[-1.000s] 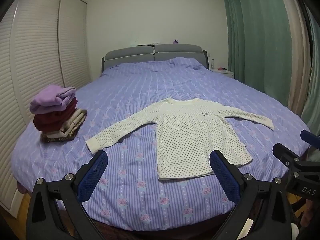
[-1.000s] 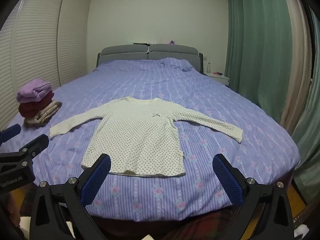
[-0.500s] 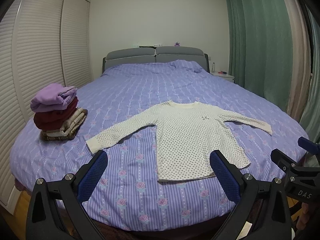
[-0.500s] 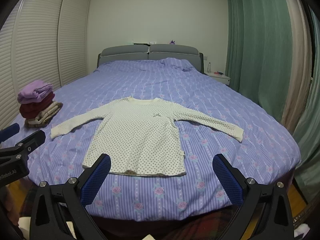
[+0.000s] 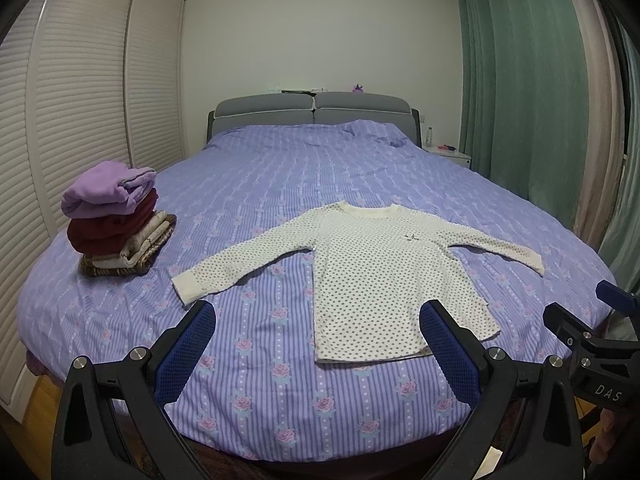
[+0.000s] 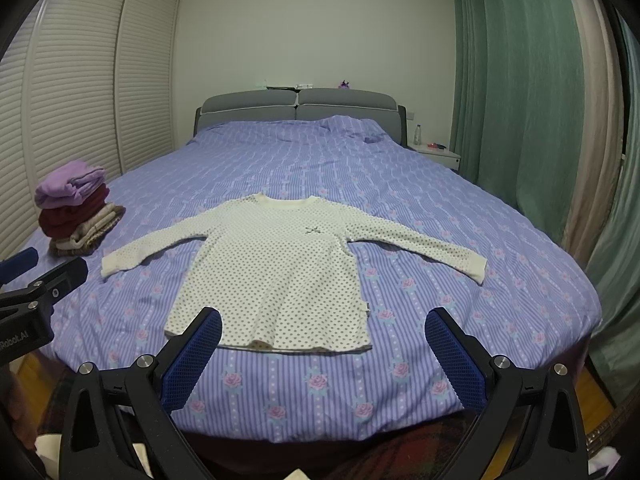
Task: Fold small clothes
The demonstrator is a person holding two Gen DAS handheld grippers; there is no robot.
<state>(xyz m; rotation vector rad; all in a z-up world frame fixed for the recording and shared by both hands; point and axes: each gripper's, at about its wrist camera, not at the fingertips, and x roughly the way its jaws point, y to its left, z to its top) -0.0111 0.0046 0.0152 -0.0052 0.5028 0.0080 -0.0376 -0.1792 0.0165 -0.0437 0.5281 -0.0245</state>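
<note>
Both grippers hang at the foot of the bed, the left gripper (image 5: pixel 318 344) and right gripper (image 6: pixel 324 350) spread wide, holding nothing. Past them the shirt (image 6: pixel 280 276) lies flat on the bedspread (image 5: pixel 280 184), sleeves out. Folded pile (image 5: pixel 116 220) sits left.

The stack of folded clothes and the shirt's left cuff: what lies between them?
Only bare bedspread between stack and cuff, clearest in the left wrist view.
</note>
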